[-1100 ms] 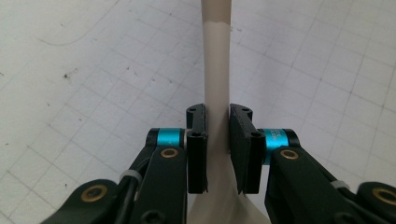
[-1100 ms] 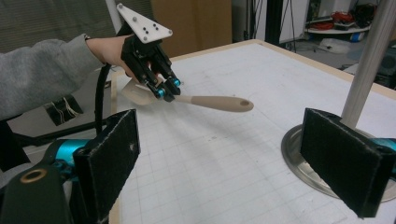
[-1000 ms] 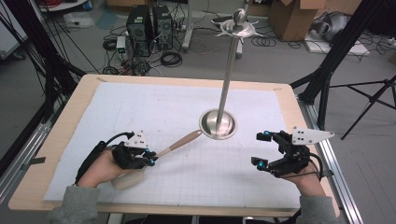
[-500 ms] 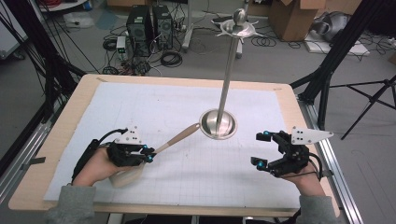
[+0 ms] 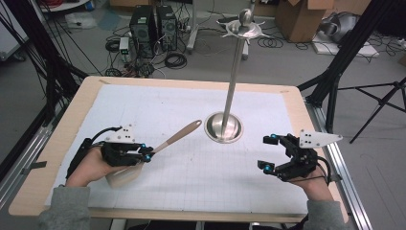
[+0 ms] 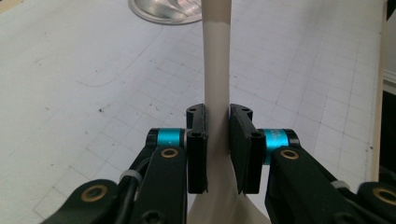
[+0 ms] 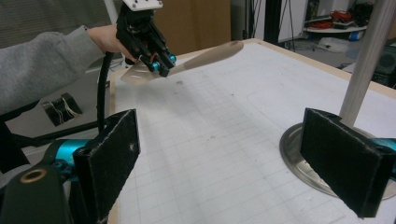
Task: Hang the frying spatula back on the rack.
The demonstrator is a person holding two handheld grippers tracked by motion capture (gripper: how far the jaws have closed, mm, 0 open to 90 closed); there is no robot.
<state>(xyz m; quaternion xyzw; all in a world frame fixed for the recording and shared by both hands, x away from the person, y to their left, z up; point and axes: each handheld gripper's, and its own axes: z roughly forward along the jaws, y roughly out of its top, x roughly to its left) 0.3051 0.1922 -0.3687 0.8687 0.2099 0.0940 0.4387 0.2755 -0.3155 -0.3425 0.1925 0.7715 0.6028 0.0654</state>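
Note:
A spatula [image 5: 178,137] with a pale slotted blade and a brown wooden handle is held off the table, handle pointing toward the stand. My left gripper [image 5: 146,154] is shut on its neck; in the left gripper view the black jaws clamp the pale neck of the spatula [image 6: 217,84] from both sides. From the right gripper view the spatula [image 7: 205,56] hangs in the air in the left gripper [image 7: 159,63]. My right gripper [image 5: 267,152] rests near the table's right front, open, with nothing between its pads [image 7: 114,154].
A metal stand with a round base [image 5: 223,127] and a tall pole [image 5: 234,72] rises from the table's middle, topped by a dish and ball [image 5: 245,24]. White gridded paper [image 5: 201,177] covers the wooden table. Computers, cables and boxes lie on the floor behind.
My left gripper has lifted the spatula, and its handle tip now sits higher and points more upward. The right gripper has stayed in place.

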